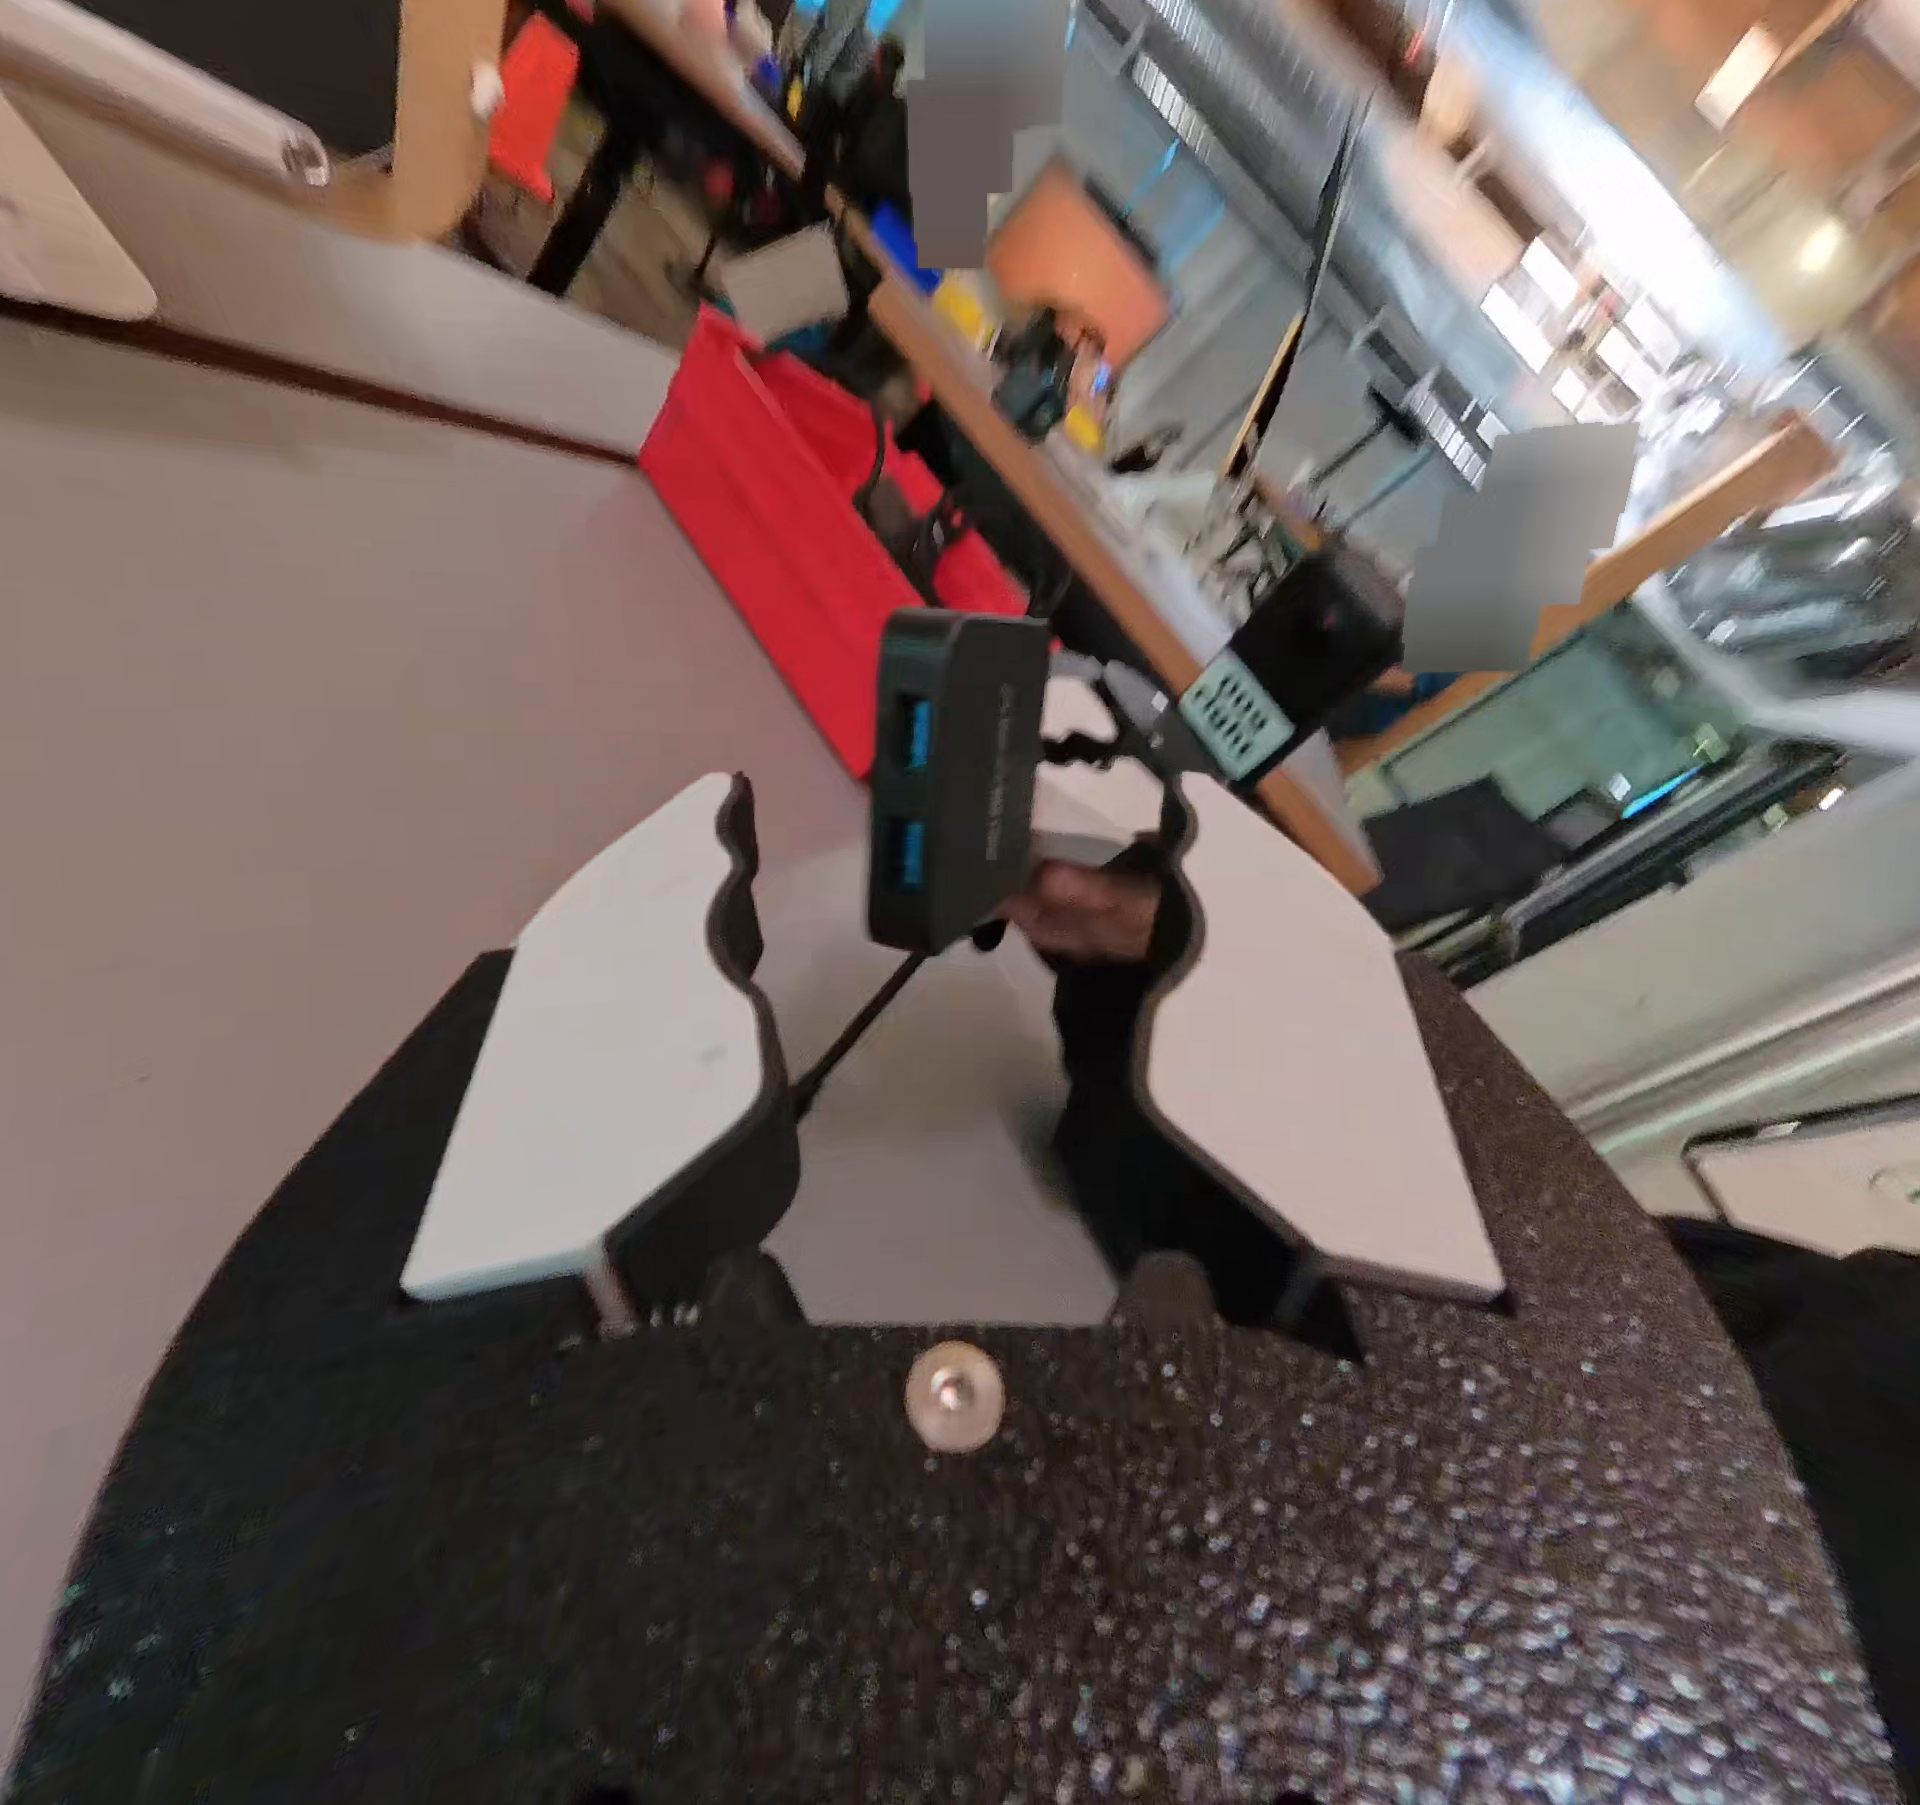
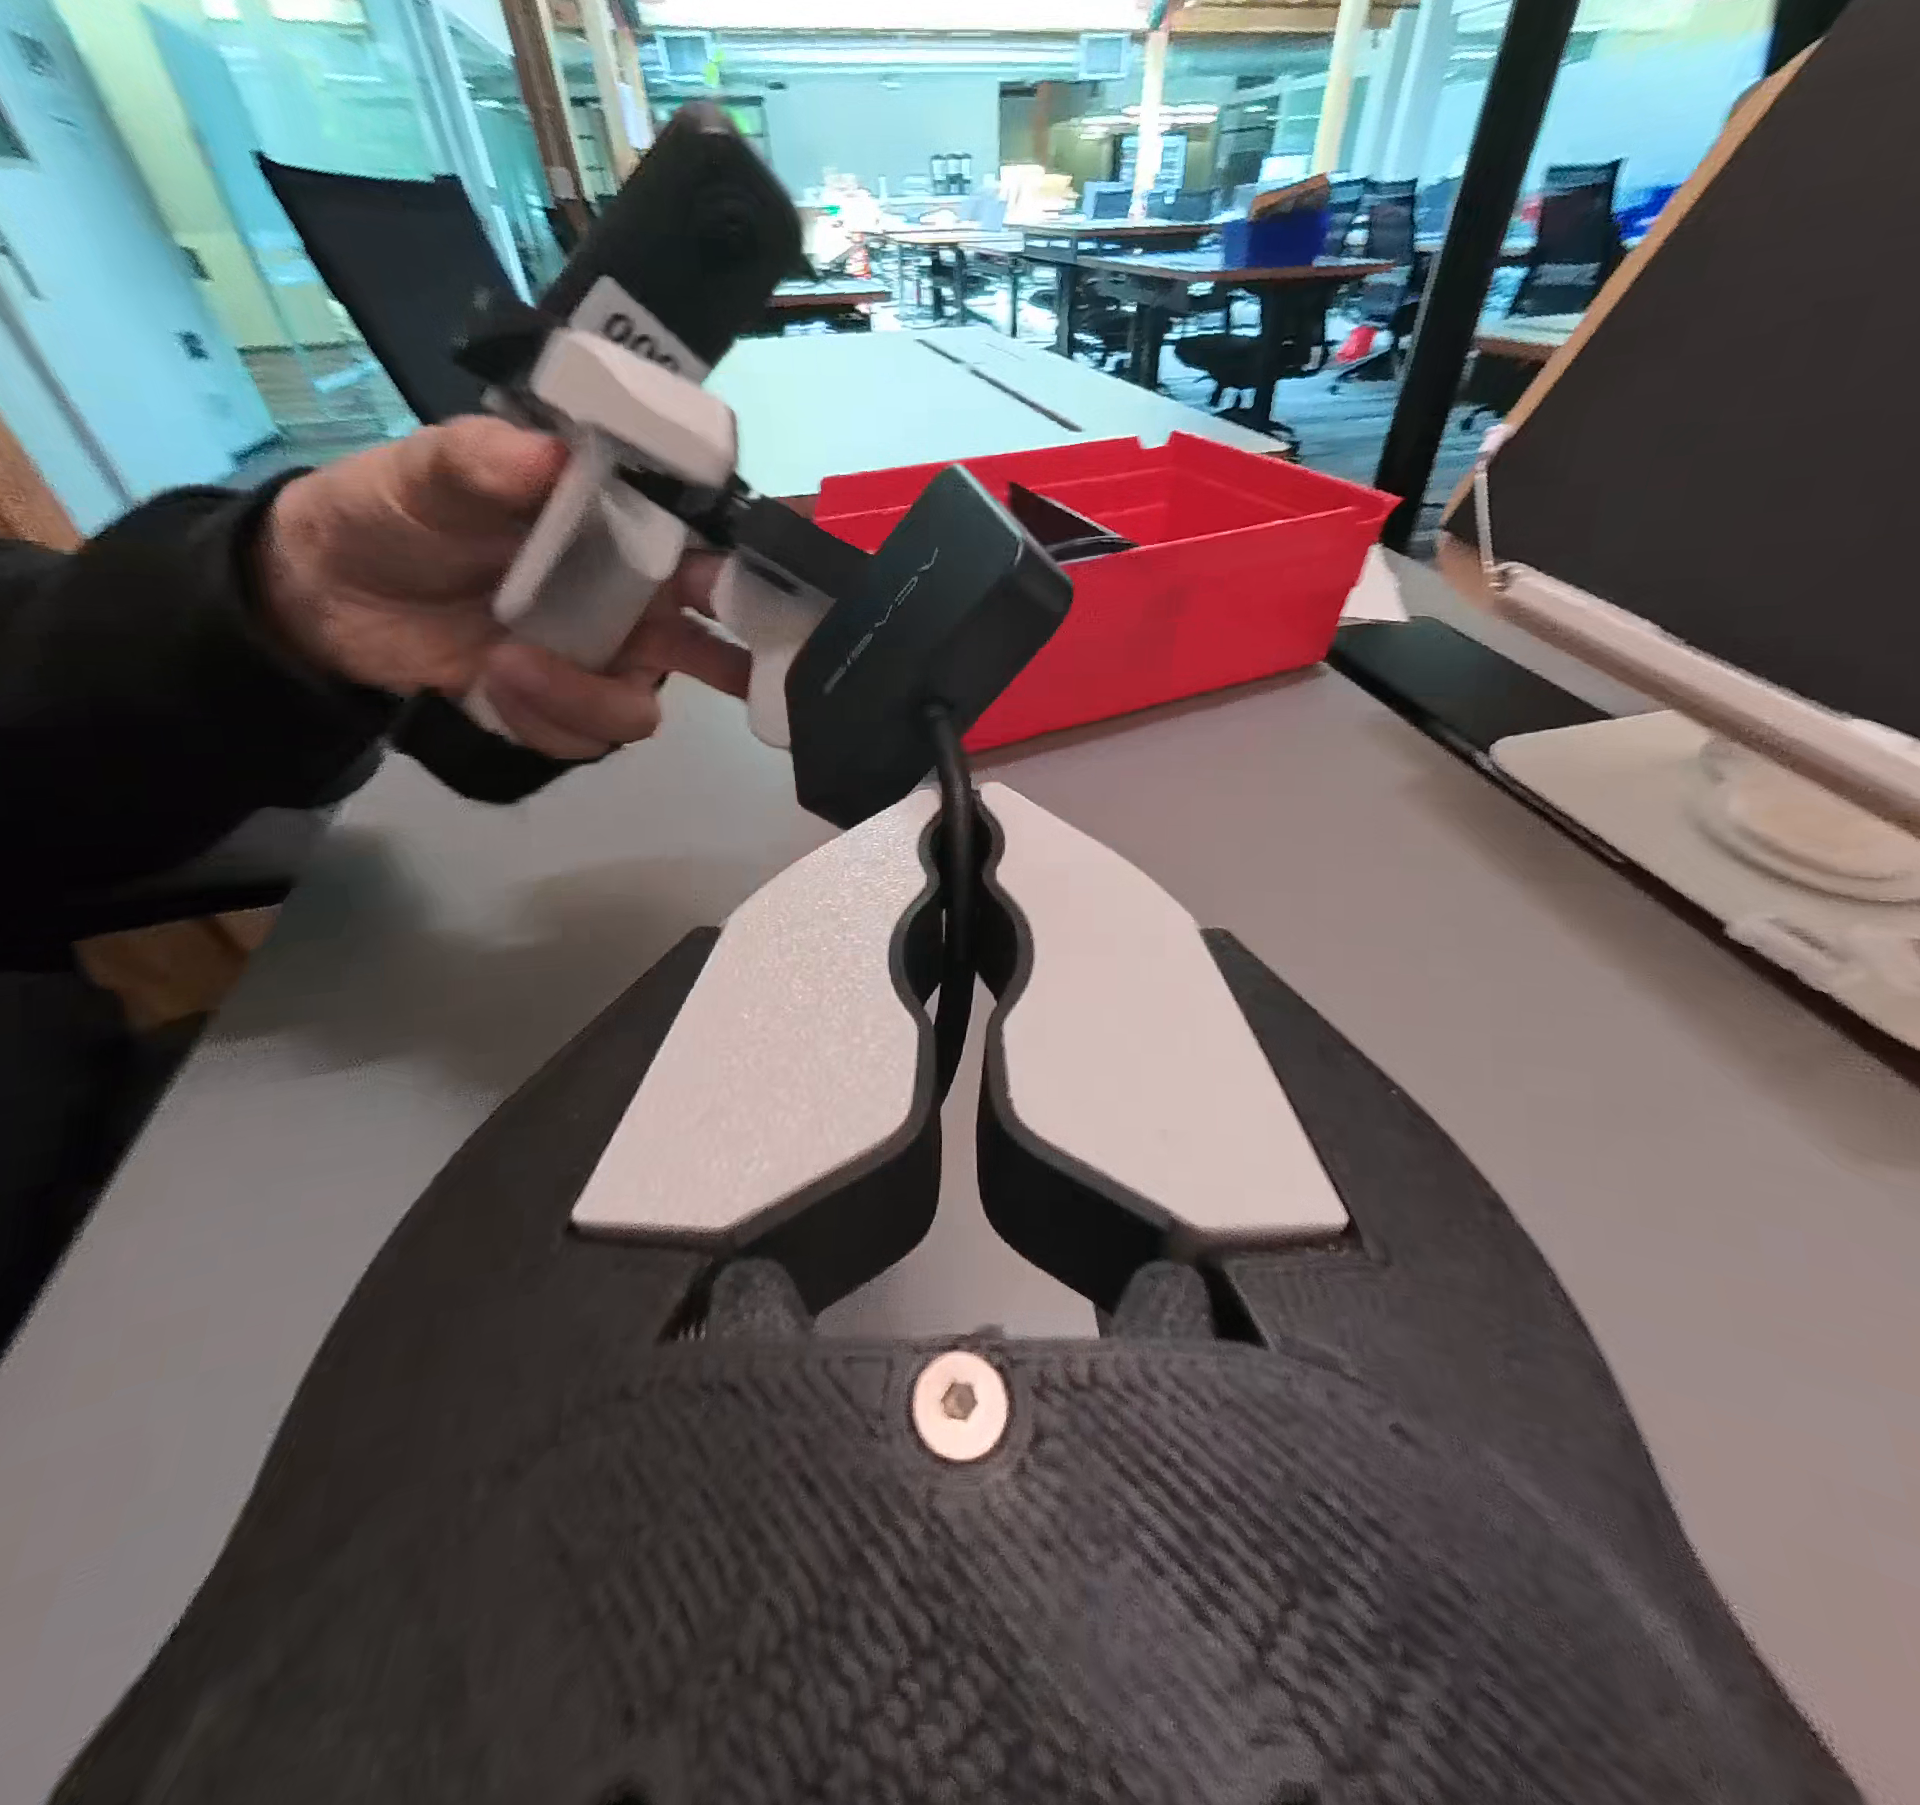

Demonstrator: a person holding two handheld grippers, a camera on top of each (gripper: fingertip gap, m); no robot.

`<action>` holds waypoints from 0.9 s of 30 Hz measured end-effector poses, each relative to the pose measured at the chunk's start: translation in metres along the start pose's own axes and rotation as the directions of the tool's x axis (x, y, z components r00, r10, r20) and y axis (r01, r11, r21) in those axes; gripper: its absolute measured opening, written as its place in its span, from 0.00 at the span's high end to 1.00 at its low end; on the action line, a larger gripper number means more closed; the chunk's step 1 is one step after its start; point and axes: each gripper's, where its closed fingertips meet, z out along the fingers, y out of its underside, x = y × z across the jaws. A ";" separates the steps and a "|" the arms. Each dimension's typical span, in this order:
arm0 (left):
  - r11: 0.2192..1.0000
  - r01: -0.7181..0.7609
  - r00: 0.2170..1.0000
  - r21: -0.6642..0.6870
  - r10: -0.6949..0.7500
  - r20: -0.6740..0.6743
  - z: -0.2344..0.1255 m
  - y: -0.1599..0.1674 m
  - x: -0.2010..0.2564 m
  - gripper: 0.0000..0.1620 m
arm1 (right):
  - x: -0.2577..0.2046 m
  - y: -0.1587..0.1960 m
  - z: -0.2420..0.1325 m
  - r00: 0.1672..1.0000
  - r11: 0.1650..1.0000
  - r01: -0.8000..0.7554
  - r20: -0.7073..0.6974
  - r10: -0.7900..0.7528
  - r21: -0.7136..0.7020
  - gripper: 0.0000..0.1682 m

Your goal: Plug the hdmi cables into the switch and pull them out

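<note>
The dark grey rectangular plastic switch point(image 2: 925, 628) hangs in the air above the pale grey surface point(image 2: 1299, 882), before the red plastic bin point(image 2: 1174, 602) holding a dark flat item. Right gripper point(image 2: 961, 882) jaws clench its thin black cable point(image 2: 956, 851); left gripper point(image 1: 961, 820) jaws are spread wide, holding nothing.

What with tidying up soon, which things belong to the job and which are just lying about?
In use: black box-shaped switch, its thin black cable, open left gripper, right gripper shut on that cable.
Lying about: red plastic bin, white rod on its stand.
</note>
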 end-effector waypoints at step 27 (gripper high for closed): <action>0.891 0.435 0.851 -0.128 -0.453 -0.267 0.018 0.005 0.012 0.92 | -0.010 -0.010 0.000 0.954 0.956 0.294 -0.066 -0.293 0.017 0.84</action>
